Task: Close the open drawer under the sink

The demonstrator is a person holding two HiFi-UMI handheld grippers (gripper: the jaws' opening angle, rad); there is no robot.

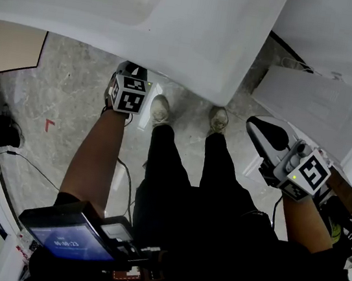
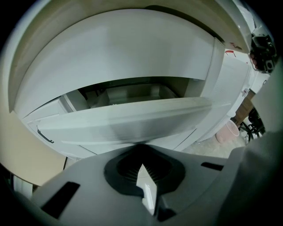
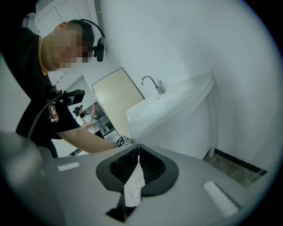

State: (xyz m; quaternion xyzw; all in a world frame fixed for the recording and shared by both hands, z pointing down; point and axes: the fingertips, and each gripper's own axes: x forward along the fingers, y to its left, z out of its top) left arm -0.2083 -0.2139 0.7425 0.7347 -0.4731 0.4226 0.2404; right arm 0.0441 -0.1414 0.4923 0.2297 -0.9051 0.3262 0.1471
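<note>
We hold the left tongs (image 2: 142, 149) shut and empty, tips angled down close before the front panel of the white pull-out drawer (image 2: 132, 120). The drawer stands open beneath the broad white sink (image 2: 119, 57), its dim inside showing over the panel. Our right tongs (image 3: 138, 149), likewise closed on nothing, hang off to the side, facing that sink and its chrome tap (image 3: 151, 83) beyond.
</note>
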